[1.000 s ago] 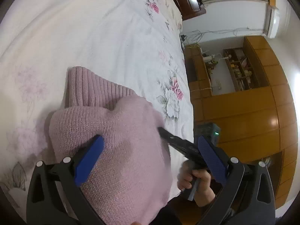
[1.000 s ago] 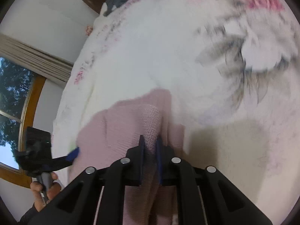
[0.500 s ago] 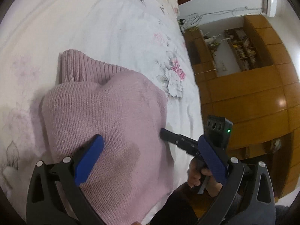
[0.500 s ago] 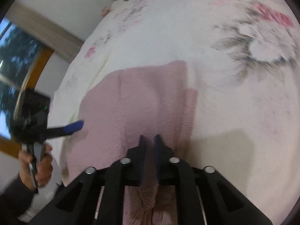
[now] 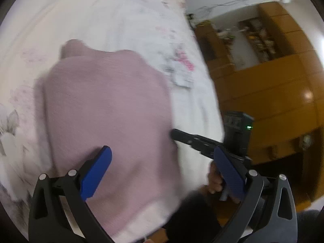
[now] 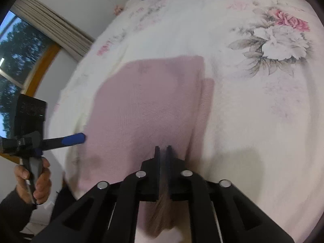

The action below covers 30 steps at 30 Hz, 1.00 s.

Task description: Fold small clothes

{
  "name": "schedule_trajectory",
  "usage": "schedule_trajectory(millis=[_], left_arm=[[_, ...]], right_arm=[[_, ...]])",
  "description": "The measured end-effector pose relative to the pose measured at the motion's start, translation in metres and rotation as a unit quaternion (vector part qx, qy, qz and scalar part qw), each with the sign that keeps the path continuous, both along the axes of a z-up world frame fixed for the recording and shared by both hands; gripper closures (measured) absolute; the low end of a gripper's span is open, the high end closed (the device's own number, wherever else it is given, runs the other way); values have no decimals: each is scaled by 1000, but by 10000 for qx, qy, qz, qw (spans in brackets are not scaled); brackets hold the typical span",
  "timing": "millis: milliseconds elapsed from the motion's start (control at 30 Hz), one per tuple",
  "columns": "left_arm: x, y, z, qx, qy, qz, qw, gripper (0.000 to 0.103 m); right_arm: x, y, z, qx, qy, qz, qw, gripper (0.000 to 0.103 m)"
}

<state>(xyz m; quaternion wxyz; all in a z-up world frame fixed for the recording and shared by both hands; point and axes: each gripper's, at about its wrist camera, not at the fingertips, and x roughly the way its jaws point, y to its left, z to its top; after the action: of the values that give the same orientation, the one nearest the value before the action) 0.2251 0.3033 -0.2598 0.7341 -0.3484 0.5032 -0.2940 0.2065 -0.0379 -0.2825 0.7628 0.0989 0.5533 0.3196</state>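
Item: your pink knit garment | State: folded into a rough rectangle, ribbed edge sticking out along one side | Pose: lying flat | Place: on the bed, close to its near edge | Note: your right-side pinch has one near corner clamped, fabric bunched there

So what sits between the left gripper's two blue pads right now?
In the left wrist view, the open left gripper has the pink knit garment and a strip of floral bedspread between its pads.

Sweater on the bed, near its edge.
My right gripper grips the sweater; my left gripper hovers above it on the bed.
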Motion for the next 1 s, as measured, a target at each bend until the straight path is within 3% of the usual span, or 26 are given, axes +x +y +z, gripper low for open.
schedule_trajectory(millis=[67, 200, 367, 500, 567, 633, 733, 800, 867, 900, 967, 1000], left_arm=[[-10, 0, -10, 293, 114, -43, 9995, 3], [-12, -1, -30, 65, 290, 158, 9994, 3], [-41, -1, -5, 82, 221, 304, 9993, 3], [-61, -9, -39, 906, 683, 245, 9932, 3], [-62, -13, -56, 1045, 805, 253, 9909, 3], [-64, -17, -51, 1178, 721, 278, 9900, 3], [-76, -19, -31, 1307, 597, 353, 9890, 3], [-90, -20, -9, 1780, 365, 449, 9823, 3], [-114, -22, 20, 2499, -166, 592, 9663, 3], [-131, -25, 38, 2704, -505, 658, 9592, 3], [-149, -28, 62, 3015, -762, 792, 9471, 3], [-162, -33, 76, 3397, -820, 881, 9328, 3]], right_arm=[[-14, 6, 3, 13, -51, 192, 9998, 95], [-19, 16, -27, -677, 11, 398, 9969, 103], [-37, 18, 6, -466, -245, 256, 9983, 98], [-55, 33, -7, -735, -81, 365, 9966, 97], [-60, 45, -29, -1068, -28, 431, 9933, 99], [-64, 53, -28, -1178, -126, 401, 9921, 98], [-71, 62, -5, -1032, -115, 259, 9943, 70], [-81, 65, 10, -1045, -242, 132, 9941, 57], [-99, 66, 29, -1149, -445, -1, 9924, 29], [-114, 68, 42, -1293, -634, -101, 9895, 23], [-139, 61, 60, -1523, -915, -191, 9839, 11], [-152, 62, 70, -1690, -1058, -237, 9796, 10]])
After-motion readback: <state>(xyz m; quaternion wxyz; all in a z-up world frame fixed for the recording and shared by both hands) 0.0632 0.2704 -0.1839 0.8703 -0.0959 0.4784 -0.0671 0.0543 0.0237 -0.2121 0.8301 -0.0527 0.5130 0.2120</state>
